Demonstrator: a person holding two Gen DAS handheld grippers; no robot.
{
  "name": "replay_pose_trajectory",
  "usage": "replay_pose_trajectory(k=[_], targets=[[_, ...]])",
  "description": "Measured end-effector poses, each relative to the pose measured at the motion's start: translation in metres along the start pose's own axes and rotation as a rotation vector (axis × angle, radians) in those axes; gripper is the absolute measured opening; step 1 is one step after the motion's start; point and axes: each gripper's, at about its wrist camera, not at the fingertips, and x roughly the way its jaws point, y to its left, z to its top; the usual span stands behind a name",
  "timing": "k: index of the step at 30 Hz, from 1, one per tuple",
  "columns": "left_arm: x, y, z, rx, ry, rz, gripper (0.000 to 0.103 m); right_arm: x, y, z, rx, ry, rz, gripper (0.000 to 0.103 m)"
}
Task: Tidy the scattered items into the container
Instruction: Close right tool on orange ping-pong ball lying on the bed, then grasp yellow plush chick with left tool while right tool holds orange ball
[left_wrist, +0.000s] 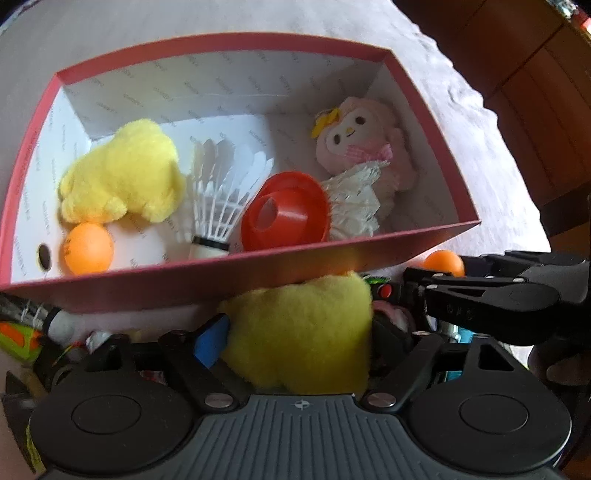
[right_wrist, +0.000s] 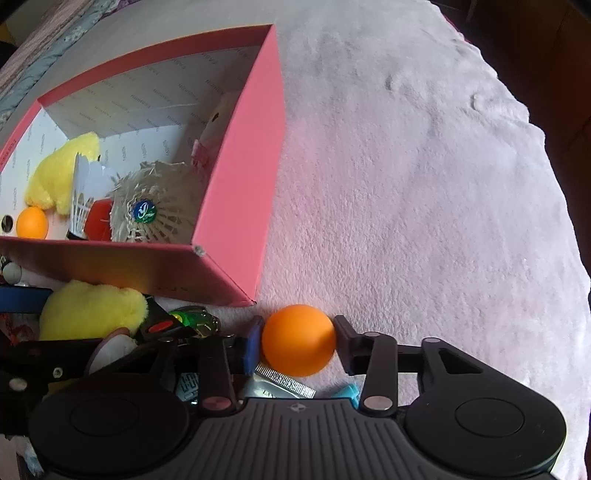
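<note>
My right tongs (right_wrist: 298, 341) pinch the orange ball (right_wrist: 298, 339) and my left tongs (left_wrist: 295, 325) straddle the yellow plush (left_wrist: 299, 332); the pink box (left_wrist: 258, 273) waits just ahead, so both drops stay short.

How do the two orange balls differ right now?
The ball in the box lies loose on the box floor beside a yellow plush; the ball outside sits on the pink blanket, between the right gripper fingers. Both are plain orange and look the same size.
</note>
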Motion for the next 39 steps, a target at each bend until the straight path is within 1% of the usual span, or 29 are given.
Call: replay_pose_trajectory(k=[4, 5, 7, 8, 9, 11, 13, 14, 16, 17, 18, 20, 21, 23, 25, 27, 28, 29, 30, 33, 37, 39], targets=[[-0.006, -0.006, -0.001, 0.03, -0.015, 0.022, 0.067, -0.003, 0.004, -0.005, -0.017, -0.009, -0.011, 0.042], [-0.009, -0.007, -0.002, 0.032, -0.021, 0.024, 0.064, -0.006, 0.004, -0.006, -0.012, -0.011, -0.012, 0.042], [-0.017, -0.009, -0.002, 0.037, -0.034, 0.024, 0.051, -0.011, 0.004, -0.007, -0.001, -0.016, -0.015, 0.042], [-0.022, -0.011, -0.002, 0.042, -0.042, 0.02, 0.043, -0.014, 0.003, -0.008, 0.008, -0.022, -0.016, 0.042], [-0.026, -0.012, -0.002, 0.048, -0.049, 0.017, 0.026, -0.019, 0.003, -0.01, 0.018, -0.03, -0.018, 0.042], [-0.033, -0.014, -0.002, 0.05, -0.052, 0.012, 0.021, -0.028, 0.002, -0.012, 0.033, -0.044, -0.016, 0.042], [-0.033, -0.014, -0.003, 0.052, -0.041, 0.013, 0.022, -0.036, 0.002, -0.015, 0.046, -0.057, -0.012, 0.042], [-0.032, -0.013, -0.003, 0.054, -0.039, 0.016, 0.024, -0.039, 0.003, -0.017, 0.049, -0.062, -0.011, 0.042], [-0.028, -0.012, -0.002, 0.052, -0.035, 0.027, 0.037, -0.044, 0.003, -0.019, 0.053, -0.069, -0.007, 0.042], [-0.024, -0.011, 0.0, 0.045, -0.025, 0.032, 0.056, -0.046, 0.003, -0.021, 0.052, -0.072, -0.006, 0.042], [-0.02, -0.009, 0.001, 0.037, -0.016, 0.038, 0.08, -0.048, 0.004, -0.024, 0.051, -0.075, -0.006, 0.042], [-0.01, -0.006, 0.0, 0.008, 0.006, 0.064, 0.1, -0.052, 0.008, -0.028, 0.048, -0.077, -0.007, 0.042], [-0.005, -0.003, -0.001, -0.009, 0.017, 0.072, 0.1, -0.052, 0.008, -0.03, 0.046, -0.077, -0.008, 0.042], [0.001, 0.001, -0.004, -0.032, 0.02, 0.061, 0.1, -0.054, 0.005, -0.037, 0.043, -0.077, -0.009, 0.042], [0.006, 0.004, -0.006, -0.039, 0.011, 0.048, 0.093, -0.056, 0.003, -0.042, 0.04, -0.078, -0.01, 0.042], [0.011, 0.005, -0.006, -0.038, 0.014, 0.05, 0.087, -0.058, 0.002, -0.046, 0.04, -0.075, -0.007, 0.042], [0.014, 0.005, -0.005, -0.031, 0.015, 0.048, 0.086, -0.059, 0.001, -0.046, 0.041, -0.073, -0.005, 0.042], [0.014, 0.004, -0.004, -0.018, 0.012, 0.047, 0.082, -0.061, 0.0, -0.047, 0.039, -0.072, -0.004, 0.042], [0.014, 0.002, -0.003, 0.0, 0.008, 0.049, 0.075, -0.062, -0.001, -0.047, 0.037, -0.074, -0.005, 0.042], [0.007, -0.008, -0.004, 0.062, -0.01, 0.064, 0.067, -0.066, -0.004, -0.048, 0.032, -0.078, -0.007, 0.042], [-0.012, -0.011, -0.009, 0.056, -0.05, 0.058, 0.061, -0.068, -0.005, -0.048, 0.046, -0.093, -0.001, 0.042], [-0.025, -0.01, -0.011, 0.044, -0.077, 0.06, 0.049, -0.071, -0.004, -0.047, 0.051, -0.103, 0.005, 0.042]])
